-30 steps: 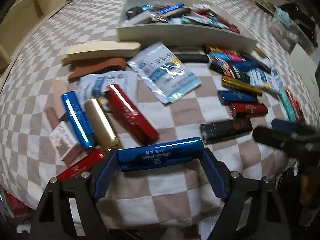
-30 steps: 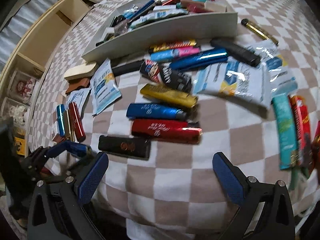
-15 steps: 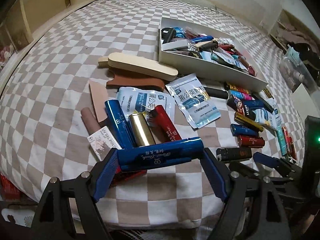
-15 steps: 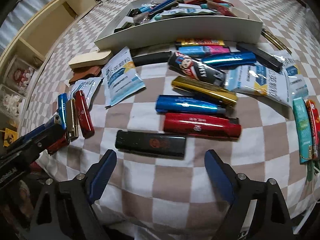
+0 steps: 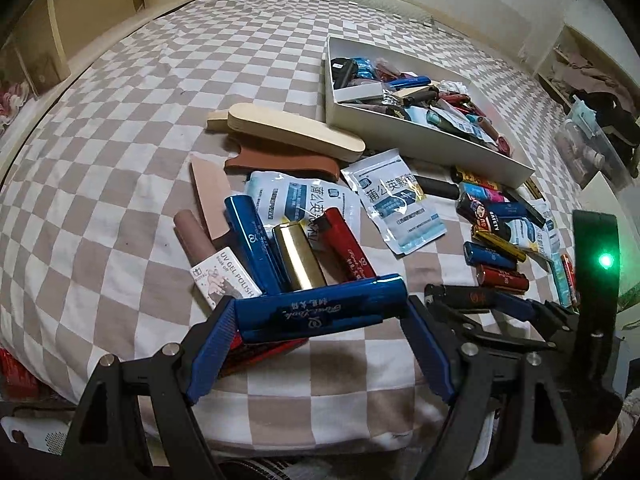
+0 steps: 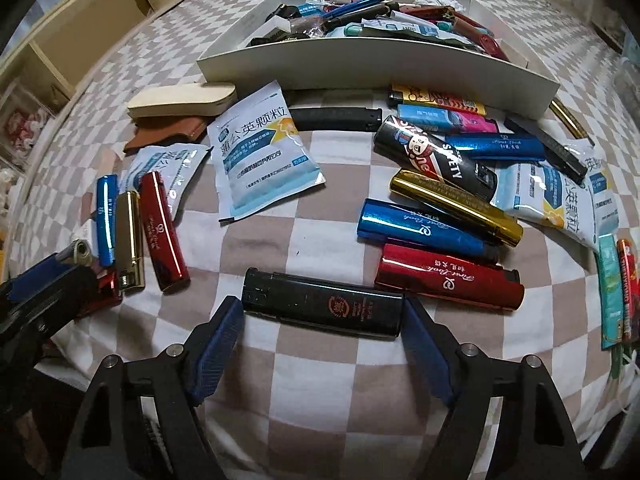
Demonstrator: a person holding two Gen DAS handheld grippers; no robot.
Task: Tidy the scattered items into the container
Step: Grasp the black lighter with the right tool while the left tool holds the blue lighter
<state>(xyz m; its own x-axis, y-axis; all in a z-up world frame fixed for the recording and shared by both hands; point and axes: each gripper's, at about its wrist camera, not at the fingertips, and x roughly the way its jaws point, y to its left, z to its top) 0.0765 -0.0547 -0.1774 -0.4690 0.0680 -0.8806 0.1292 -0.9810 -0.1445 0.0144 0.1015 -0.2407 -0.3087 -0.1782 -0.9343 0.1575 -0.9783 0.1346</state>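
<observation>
Left gripper [image 5: 320,320]: you held a blue lighter [image 5: 320,314] between its fingers.
Right gripper [image 6: 322,316]: you clamped a black lighter [image 6: 324,304] endwise.
Container [image 6: 360,68]: partly filled; many items beyond your fingers were left.

Glossy metallic blue lighter [image 5: 320,312]; glossy black lighter [image 6: 324,304]; matt checked cloth bedcover [image 6: 320,232].

I count two grippers, the left gripper [image 5: 320,320] and the right gripper [image 6: 322,314], and one white container [image 6: 376,66]. Outside it I see four blue lighters, three gold ones, three black ones, and four white sachets [image 6: 260,152]. The red lighters I cannot count surely; the container's contents are too jumbled for me to count.
</observation>
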